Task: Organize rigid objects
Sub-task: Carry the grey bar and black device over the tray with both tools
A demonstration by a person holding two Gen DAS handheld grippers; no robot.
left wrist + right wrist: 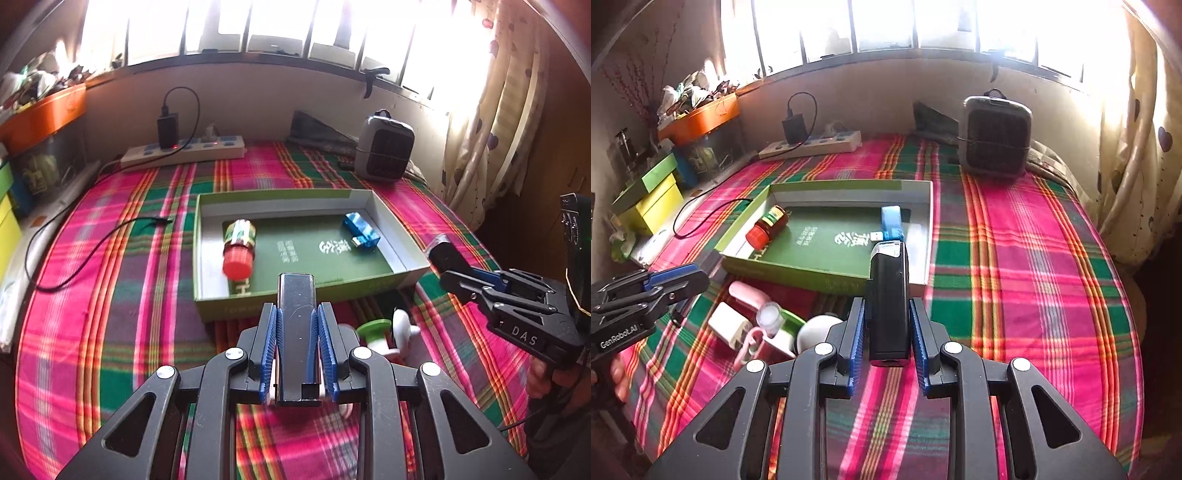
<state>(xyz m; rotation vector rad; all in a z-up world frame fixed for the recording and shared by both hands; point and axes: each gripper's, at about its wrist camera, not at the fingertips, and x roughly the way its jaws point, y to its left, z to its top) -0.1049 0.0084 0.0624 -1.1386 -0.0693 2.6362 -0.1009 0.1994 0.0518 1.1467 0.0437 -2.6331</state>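
Left gripper [297,317] is clamped on a flat black bar [295,314], right gripper [887,321] pinches a black lighter-shaped block [889,295], both hovering over the plaid bedspread [1015,277]. Just beyond, the green box [207,236] holds a red-capped jar [239,247] and a blue stick [360,230].

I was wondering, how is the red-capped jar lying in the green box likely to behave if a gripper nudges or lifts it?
The red-capped jar lies on its side in the green box, so its round body would probably roll if nudged sideways. It looks rigid, perhaps glass, so likely stiff but breakable if dropped. Its smooth wall may slip; gripping across the label seems safer.
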